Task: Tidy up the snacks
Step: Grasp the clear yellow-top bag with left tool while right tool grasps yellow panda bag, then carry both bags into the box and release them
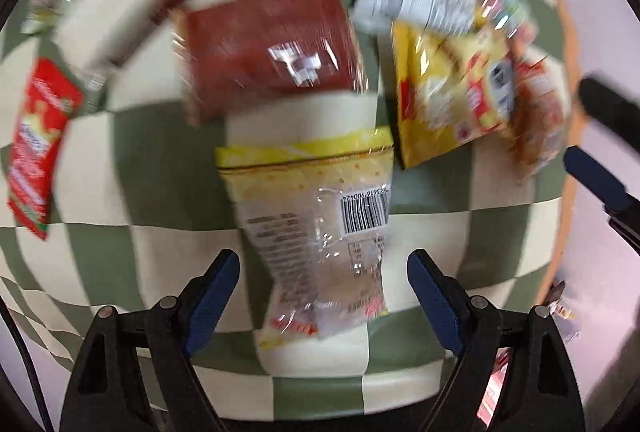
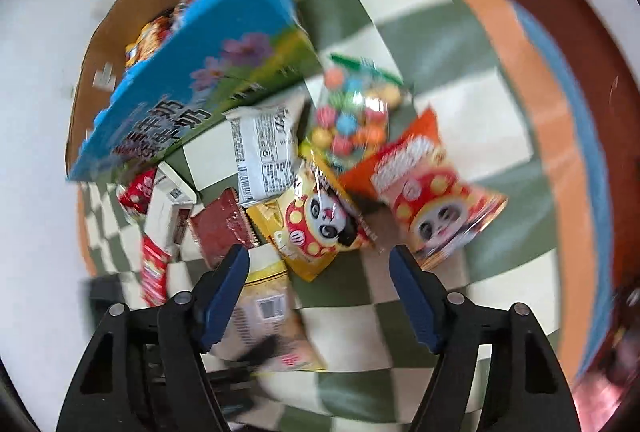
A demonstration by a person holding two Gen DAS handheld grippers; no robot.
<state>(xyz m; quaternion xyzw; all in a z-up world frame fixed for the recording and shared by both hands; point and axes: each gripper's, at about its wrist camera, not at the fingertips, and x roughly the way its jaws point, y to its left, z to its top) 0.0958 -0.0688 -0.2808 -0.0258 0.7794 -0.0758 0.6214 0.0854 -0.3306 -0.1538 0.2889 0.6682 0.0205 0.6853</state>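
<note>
Green-and-cream checked cloth (image 2: 400, 44) over orange-rimmed table, snacks strewn beside blue carton (image 2: 208, 72) bearing blurred Chinese characters. Left gripper (image 1: 322, 266) and right gripper (image 2: 318, 264) both gape, gripping nothing.

Each hand-held gripper (image 1: 322, 268) shows black arms, blue pads, seemingly silver rivets.

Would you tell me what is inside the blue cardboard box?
Inside the blue cardboard box, one orange-and-yellow snack packet shows near the back; the box's front wall hides everything lower down.
</note>
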